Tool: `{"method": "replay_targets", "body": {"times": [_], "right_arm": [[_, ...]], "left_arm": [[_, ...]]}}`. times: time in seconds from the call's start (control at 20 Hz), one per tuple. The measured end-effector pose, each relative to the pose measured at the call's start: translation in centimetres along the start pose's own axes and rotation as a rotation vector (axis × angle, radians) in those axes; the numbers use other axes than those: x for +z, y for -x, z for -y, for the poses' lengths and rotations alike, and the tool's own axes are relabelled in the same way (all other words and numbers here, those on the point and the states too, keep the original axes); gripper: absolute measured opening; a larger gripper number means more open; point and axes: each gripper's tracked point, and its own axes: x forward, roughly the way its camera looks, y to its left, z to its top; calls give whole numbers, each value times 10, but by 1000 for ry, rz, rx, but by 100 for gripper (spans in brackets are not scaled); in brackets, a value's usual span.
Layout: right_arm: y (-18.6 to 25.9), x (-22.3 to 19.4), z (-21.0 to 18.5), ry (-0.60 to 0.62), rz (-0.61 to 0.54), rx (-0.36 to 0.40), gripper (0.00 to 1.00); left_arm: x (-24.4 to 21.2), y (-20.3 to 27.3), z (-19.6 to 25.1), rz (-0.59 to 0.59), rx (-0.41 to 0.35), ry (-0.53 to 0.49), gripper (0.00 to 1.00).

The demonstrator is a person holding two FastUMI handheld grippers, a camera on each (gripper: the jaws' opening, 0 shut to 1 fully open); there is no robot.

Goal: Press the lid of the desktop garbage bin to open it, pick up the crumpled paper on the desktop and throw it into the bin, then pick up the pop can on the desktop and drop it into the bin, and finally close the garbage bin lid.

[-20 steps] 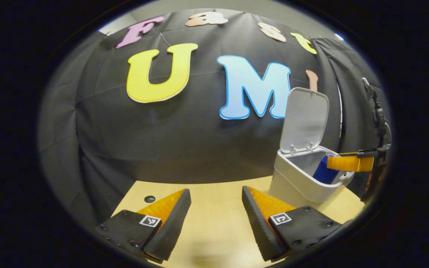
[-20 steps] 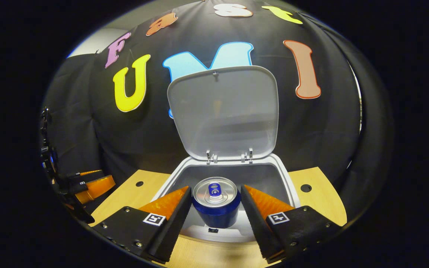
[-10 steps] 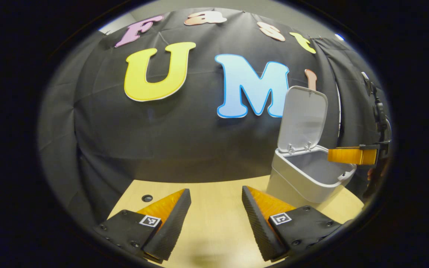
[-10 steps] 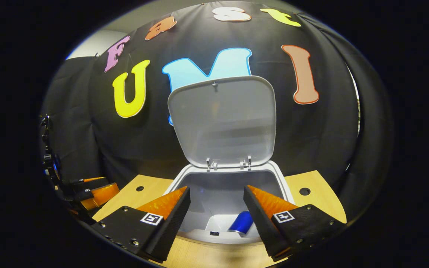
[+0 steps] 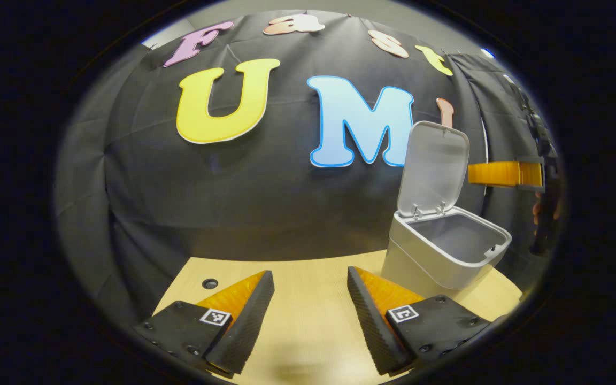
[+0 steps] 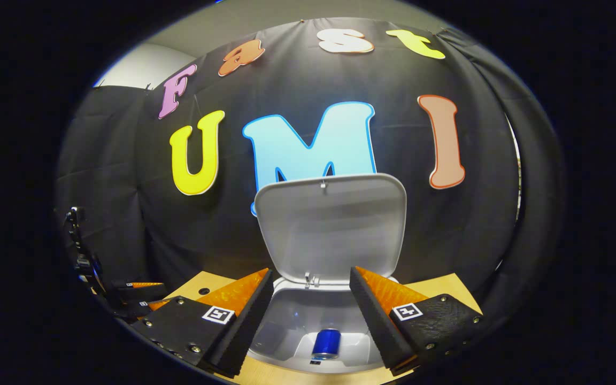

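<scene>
The blue metal pop can [image 6: 326, 343] lies at the bottom of the white plastic desktop bin [image 6: 286, 342], whose hinged lid [image 6: 331, 222] stands upright. The right gripper [image 6: 311, 305] hangs above the opening, fingers spread and empty. The left gripper [image 5: 310, 310] rests released over the pale wooden table [image 5: 308, 331], beside the bin.

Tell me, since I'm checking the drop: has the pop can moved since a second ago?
Yes. It was upright between the right gripper's fingers at the bin's rim; now the pop can lies down inside, below the open lid.
</scene>
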Motion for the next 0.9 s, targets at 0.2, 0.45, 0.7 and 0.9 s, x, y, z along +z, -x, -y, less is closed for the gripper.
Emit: {"method": "replay_targets", "body": {"times": [0.2,0.45,0.7,0.9], "right_arm": [[-5,48,-2,48,88,8,92],[-14,115,0,82,212,9,91],[-34,135,3,120,254,-4,92],[-57,124,13,124,216,-43,92]], "left_arm": [[-5,2,-3,-7,6,-4,93],[-12,5,-9,-21,17,1,91],[-16,8,-19,-28,34,6,92],[-18,13,-27,-34,51,15,93]]}}
